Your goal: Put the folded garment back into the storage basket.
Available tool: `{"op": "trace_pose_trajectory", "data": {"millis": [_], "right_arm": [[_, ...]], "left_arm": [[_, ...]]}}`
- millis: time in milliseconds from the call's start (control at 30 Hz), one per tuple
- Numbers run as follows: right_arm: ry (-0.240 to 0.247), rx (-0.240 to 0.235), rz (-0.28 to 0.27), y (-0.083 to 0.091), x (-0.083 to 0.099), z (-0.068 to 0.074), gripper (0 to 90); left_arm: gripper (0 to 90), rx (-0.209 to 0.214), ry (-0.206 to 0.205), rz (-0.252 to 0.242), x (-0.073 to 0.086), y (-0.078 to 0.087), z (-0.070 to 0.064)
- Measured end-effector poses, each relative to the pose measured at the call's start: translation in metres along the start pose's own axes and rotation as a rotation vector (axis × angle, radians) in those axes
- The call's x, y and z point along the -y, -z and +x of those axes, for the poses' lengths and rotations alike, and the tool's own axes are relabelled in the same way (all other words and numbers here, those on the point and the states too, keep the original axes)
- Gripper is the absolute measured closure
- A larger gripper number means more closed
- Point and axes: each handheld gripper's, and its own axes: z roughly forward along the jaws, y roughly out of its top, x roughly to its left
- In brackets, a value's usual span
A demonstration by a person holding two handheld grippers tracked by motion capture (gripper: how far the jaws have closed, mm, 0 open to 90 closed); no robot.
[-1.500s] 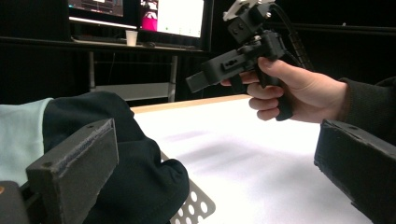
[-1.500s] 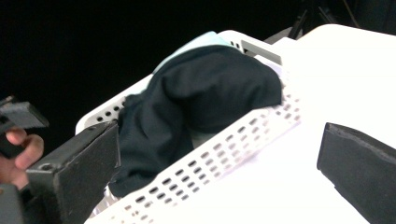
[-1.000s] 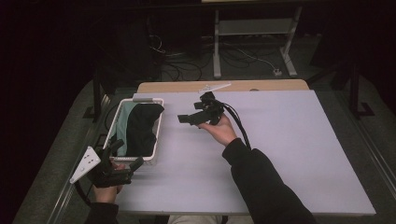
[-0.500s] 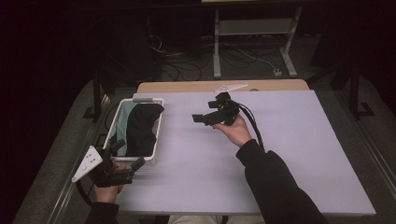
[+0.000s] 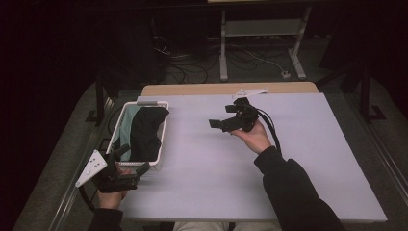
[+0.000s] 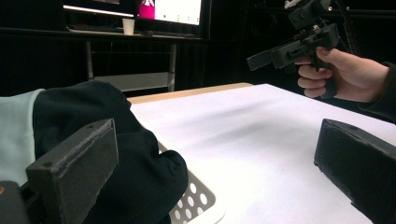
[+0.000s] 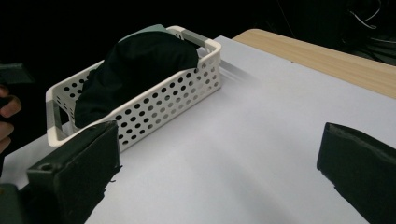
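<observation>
A white perforated basket (image 5: 163,131) stands at the table's left, holding a black cloth (image 5: 144,132) on top of a pale green cloth (image 5: 126,124). My left gripper (image 5: 133,159) is open at the basket's near end, by the near-left corner. In the left gripper view, its jaws (image 6: 217,177) stand wide apart with the black cloth (image 6: 116,140) just ahead. My right gripper (image 5: 220,116) is open and held above the table's middle, pointing left. Nothing lies between the wide jaws of the right gripper (image 7: 217,177), and the basket (image 7: 154,107) is farther off.
A pale lilac sheet (image 5: 269,183) covers the table, with a wooden strip (image 5: 192,89) along the far edge. Beyond it, a metal stand (image 5: 260,33) and cables sit on the dark floor. A monitor (image 6: 173,9) and a paper cup (image 6: 128,25) stand on a far desk.
My right gripper has moved to the right, away from the basket, staying open. The left gripper and the basket have not moved.
</observation>
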Motion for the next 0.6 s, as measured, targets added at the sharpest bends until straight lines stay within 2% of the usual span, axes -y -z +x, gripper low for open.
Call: {"op": "trace_pose_trajectory", "data": {"millis": [600], "right_arm": [[-0.004,0.036,0.001,0.030,0.021,-0.014,0.0]], "left_arm": [[0.0,0.006,-0.002,0.008,0.000,-0.001,0.000]]}}
